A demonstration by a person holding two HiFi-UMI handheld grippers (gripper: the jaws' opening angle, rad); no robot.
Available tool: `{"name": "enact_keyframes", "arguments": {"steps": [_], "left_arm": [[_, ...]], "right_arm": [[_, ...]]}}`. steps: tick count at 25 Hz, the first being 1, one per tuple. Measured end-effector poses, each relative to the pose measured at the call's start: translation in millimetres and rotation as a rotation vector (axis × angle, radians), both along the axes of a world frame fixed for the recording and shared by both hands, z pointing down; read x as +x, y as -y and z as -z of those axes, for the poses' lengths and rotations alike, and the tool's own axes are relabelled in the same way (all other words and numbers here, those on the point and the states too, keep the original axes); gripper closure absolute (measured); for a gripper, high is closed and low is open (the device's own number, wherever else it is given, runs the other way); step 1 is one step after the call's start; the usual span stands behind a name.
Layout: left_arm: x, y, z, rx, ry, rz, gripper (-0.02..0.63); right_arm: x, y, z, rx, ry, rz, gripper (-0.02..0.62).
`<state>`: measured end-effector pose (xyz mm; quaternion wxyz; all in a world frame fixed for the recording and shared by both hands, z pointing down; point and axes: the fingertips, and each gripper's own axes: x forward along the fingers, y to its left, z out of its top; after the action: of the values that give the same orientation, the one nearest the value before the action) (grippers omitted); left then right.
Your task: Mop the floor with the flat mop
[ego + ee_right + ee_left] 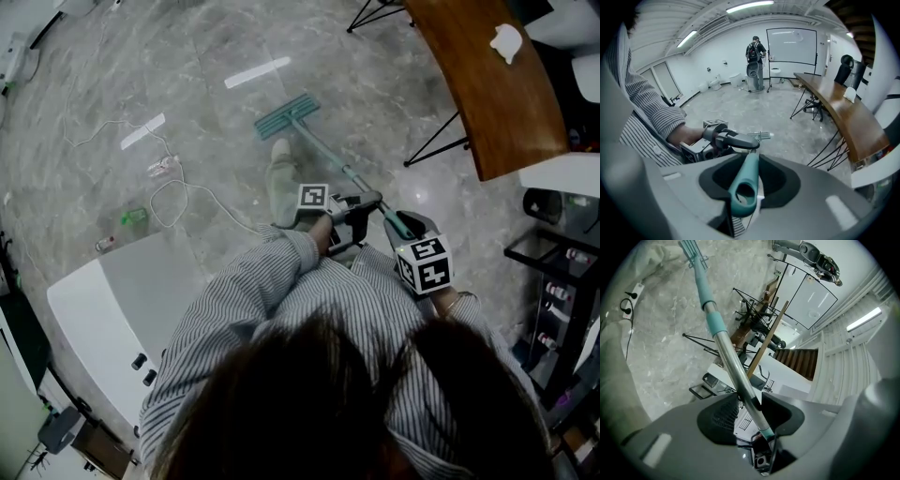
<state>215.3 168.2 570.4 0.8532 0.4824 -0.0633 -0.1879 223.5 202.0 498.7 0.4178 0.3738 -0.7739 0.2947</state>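
Lying flat on the grey stone floor (206, 56), the teal head (287, 114) of the flat mop (330, 155) is seen just beyond a pale shoe (283, 183), with the pole slanting back toward the person. The pole's metal section (729, 357) is gripped between the narrowed jaws of the left gripper (757, 411), as is shown in the left gripper view. Further up, the teal end grip (746, 187) is clamped by the right gripper (749, 173), whose jaws are closed on it. In the right gripper view the left gripper is seen just ahead on the same pole, below a striped sleeve (651, 112). A curved wooden table (487, 84) is seen to the right of the mop, and a white cable (173, 192) is seen on the floor to its left, well apart from the head.
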Motion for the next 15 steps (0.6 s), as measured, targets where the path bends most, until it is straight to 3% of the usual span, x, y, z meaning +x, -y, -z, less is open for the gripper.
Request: {"name": "enact_keyframes", "arguments": {"steps": [8, 15], "left_arm": [[-49, 73, -16, -0.024, 0.000, -0.031, 0.454], [-148, 189, -28, -0.046, 0.069, 0.028, 0.460]], "right_arm": [[-49, 71, -15, -0.036, -0.006, -0.010, 0.483], [-146, 186, -29, -0.027, 0.014, -0.030, 0.482]]}}
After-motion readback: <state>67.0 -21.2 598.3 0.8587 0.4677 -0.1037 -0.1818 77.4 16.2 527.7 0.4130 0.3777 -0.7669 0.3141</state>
